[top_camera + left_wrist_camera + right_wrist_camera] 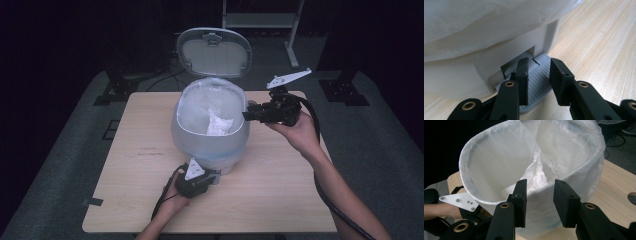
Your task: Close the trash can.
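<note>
White pedal bin sits mid-table, lid up at far side, plastic liner over rim, crumpled white paper inside. Left gripper at bin's near base, pressing down on grey foot pedal; its 2 jaws sit narrowly apart, clamping nothing. Right gripper held at bin's right rim, jaws part open w/ nothing between them.

Bin smooth plastic; liner thin translucent film; table matt wood
</note>
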A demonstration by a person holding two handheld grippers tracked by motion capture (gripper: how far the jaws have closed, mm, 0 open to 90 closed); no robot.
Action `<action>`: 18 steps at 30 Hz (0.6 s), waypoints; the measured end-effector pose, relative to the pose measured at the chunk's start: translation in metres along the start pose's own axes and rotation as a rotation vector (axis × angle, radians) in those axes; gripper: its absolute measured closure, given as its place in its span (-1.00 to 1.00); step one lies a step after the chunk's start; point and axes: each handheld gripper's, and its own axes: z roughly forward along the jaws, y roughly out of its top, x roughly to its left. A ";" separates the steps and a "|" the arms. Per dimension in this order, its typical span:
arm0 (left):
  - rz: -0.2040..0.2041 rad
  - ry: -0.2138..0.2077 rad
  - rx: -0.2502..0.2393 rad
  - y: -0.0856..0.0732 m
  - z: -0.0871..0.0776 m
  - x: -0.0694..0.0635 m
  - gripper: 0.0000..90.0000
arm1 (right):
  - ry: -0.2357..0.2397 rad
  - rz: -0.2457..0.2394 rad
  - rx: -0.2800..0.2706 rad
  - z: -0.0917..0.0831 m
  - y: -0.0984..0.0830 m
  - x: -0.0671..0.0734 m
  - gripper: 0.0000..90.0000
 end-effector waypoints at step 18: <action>-0.032 -0.034 -0.009 0.000 -0.004 -0.001 0.41 | -0.042 0.066 -0.026 -0.040 -0.062 -0.014 0.36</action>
